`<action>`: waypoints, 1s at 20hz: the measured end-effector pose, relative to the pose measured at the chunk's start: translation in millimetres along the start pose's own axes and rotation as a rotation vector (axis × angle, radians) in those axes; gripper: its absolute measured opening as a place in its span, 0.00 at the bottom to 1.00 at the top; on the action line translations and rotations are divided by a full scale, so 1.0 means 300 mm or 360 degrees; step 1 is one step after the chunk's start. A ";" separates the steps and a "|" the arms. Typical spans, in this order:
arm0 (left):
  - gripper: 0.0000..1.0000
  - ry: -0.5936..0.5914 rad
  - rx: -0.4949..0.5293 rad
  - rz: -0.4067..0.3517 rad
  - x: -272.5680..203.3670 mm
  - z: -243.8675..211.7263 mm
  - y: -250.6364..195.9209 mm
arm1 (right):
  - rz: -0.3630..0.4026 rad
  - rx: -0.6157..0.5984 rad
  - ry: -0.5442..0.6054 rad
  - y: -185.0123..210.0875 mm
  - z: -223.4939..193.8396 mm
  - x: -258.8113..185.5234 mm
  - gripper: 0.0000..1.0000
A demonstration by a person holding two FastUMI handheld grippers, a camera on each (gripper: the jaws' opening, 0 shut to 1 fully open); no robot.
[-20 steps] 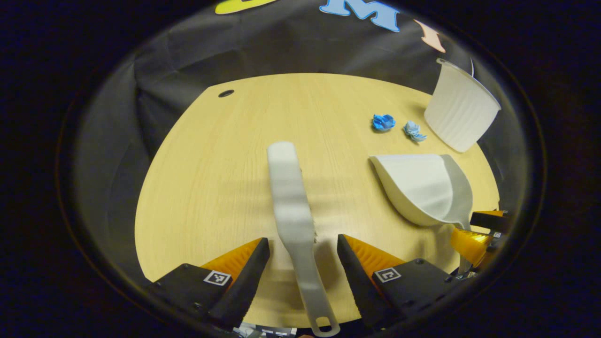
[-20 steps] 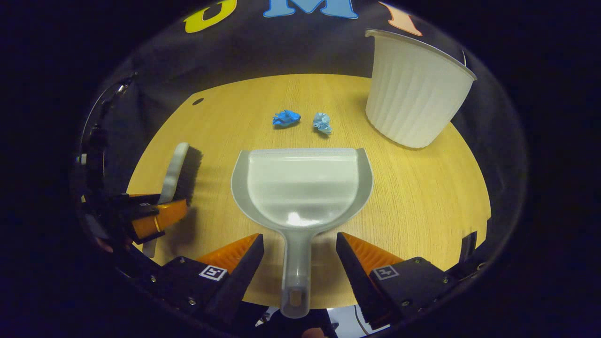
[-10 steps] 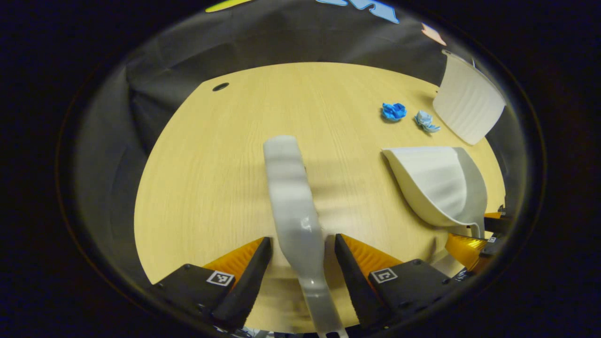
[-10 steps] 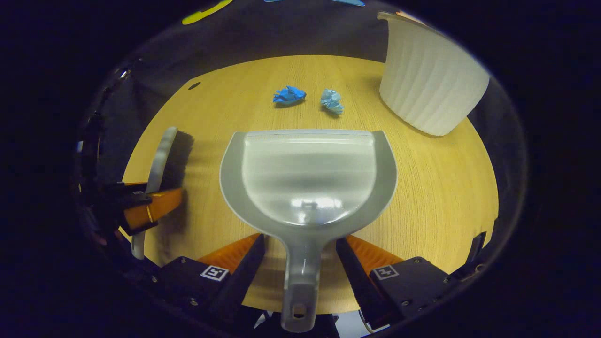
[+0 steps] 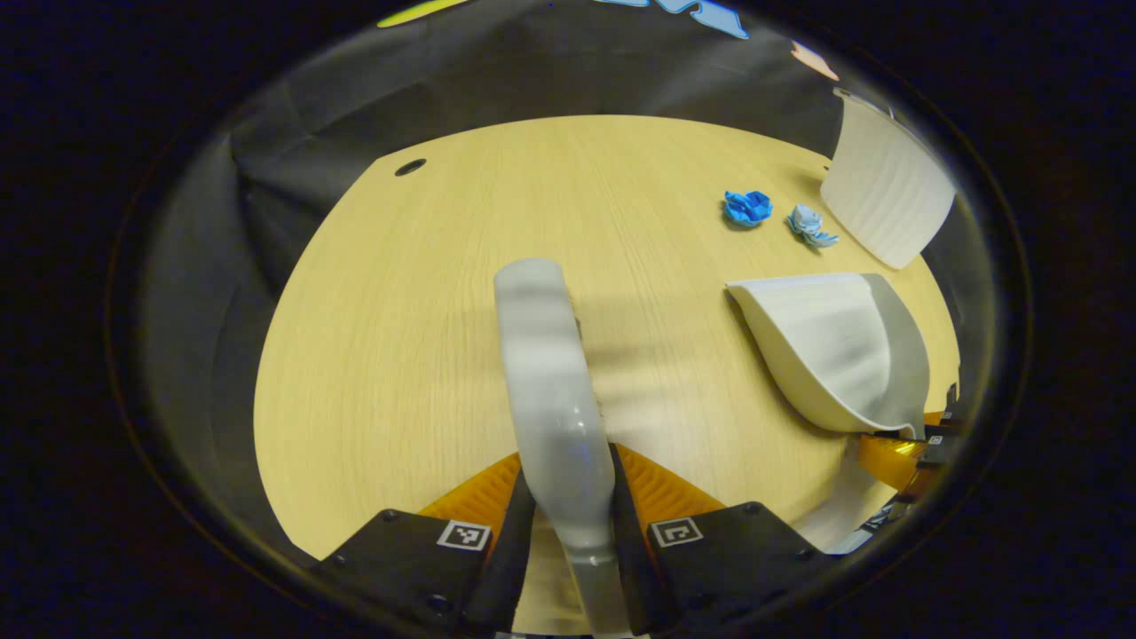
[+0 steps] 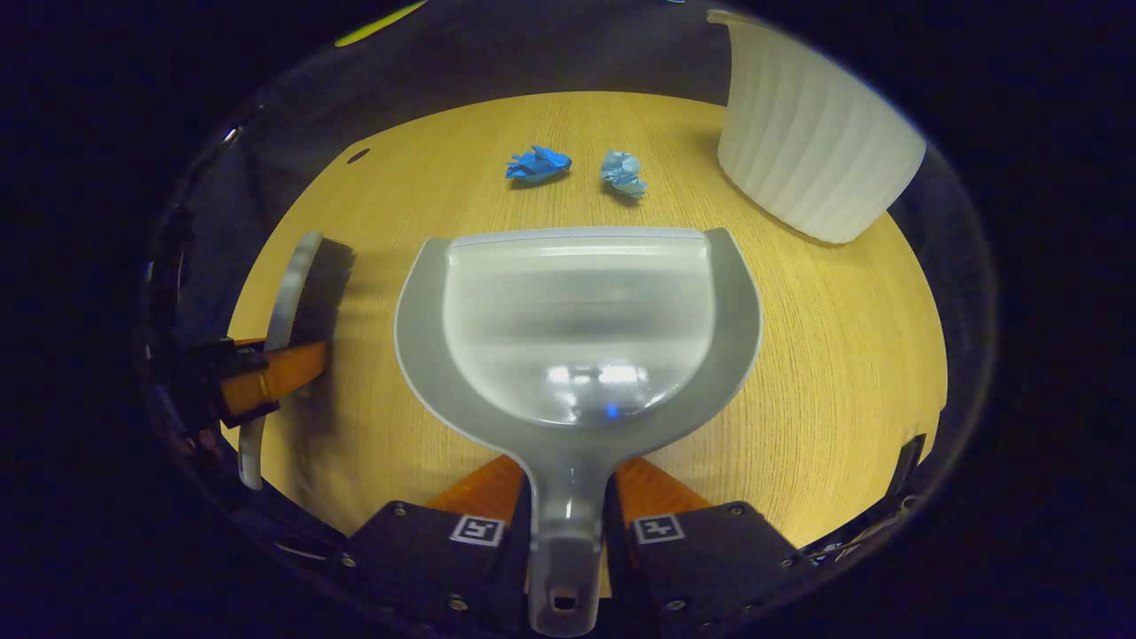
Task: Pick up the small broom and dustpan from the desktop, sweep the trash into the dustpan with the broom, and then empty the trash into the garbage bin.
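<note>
Left gripper (image 5: 568, 524) has its orange fingers (image 5: 484, 493) clamped on the handle of the small grey plastic broom (image 5: 546, 373), one on each side, and the broom's back runs straight ahead of them over the pale wooden table (image 5: 399, 311). Over on the other side, the right gripper (image 6: 568, 515) has its fingers (image 6: 484, 488) pressed together on the stem of the grey plastic dustpan (image 6: 577, 319), whose wide scoop spreads just ahead of the fingertips with its open lip facing away. Beyond that lip, apart from it, lie the two bits of trash: a crumpled dark blue paper ball (image 6: 537, 164) and, just to its right, a crumpled pale blue paper ball (image 6: 623, 173). Farther ahead and to the right of the fingers stands the white ribbed plastic bin (image 6: 812, 142), upright on the table. In the right gripper view the broom's dark bristles (image 6: 324, 284) show off to the left of the fingers, pointing toward the dustpan, with the other gripper's orange finger across the handle.
</note>
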State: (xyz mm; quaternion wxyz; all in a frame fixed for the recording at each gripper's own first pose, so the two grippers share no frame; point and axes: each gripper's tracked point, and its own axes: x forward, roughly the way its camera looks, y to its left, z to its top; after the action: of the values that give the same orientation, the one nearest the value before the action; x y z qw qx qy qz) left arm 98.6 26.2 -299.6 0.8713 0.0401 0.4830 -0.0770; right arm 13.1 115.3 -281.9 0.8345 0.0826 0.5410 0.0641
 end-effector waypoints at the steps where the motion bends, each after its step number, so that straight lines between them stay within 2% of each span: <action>1: 0.48 -0.0010 0.0003 -0.0004 0.003 0.001 -0.003 | 0.0004 -0.0014 0.0007 -0.004 0.000 0.000 0.35; 2: 0.51 -0.0018 0.0019 -0.0008 0.006 0.008 -0.002 | 0.0008 -0.0016 -0.0007 -0.002 0.005 0.005 0.35; 3: 0.45 -0.0027 0.0036 -0.0012 0.011 0.016 -0.001 | 0.0013 -0.0021 -0.0007 -0.005 0.007 0.009 0.35; 4: 0.48 -0.0027 0.0061 -0.0018 0.014 0.026 0.000 | 0.0017 -0.0026 -0.0016 -0.010 0.010 0.010 0.35; 6: 0.41 -0.0037 0.0065 -0.0033 0.011 0.046 -0.001 | 0.0028 -0.0045 -0.0029 -0.011 0.012 0.012 0.33; 11: 0.45 -0.0092 0.0091 -0.0087 0.036 0.159 -0.023 | 0.0041 -0.0093 -0.0062 -0.050 0.025 0.004 0.33; 17: 0.46 -0.0126 0.0214 -0.0141 0.088 0.302 -0.073 | 0.0065 -0.0153 -0.0051 -0.113 0.046 0.010 0.33; 19: 0.41 -0.0150 0.0292 -0.0134 0.115 0.362 -0.088 | 0.0074 -0.0161 -0.0048 -0.134 0.056 0.012 0.33; 20: 0.42 -0.0161 0.0329 -0.0137 0.128 0.390 -0.100 | 0.0080 -0.0164 -0.0048 -0.143 0.058 0.012 0.33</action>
State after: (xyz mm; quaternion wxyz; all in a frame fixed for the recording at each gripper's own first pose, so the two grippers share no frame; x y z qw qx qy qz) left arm 211.3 -24.0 -269.9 0.8816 0.1050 0.4293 -0.1655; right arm 31.2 73.0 -287.1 0.8438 0.0539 0.5221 0.1116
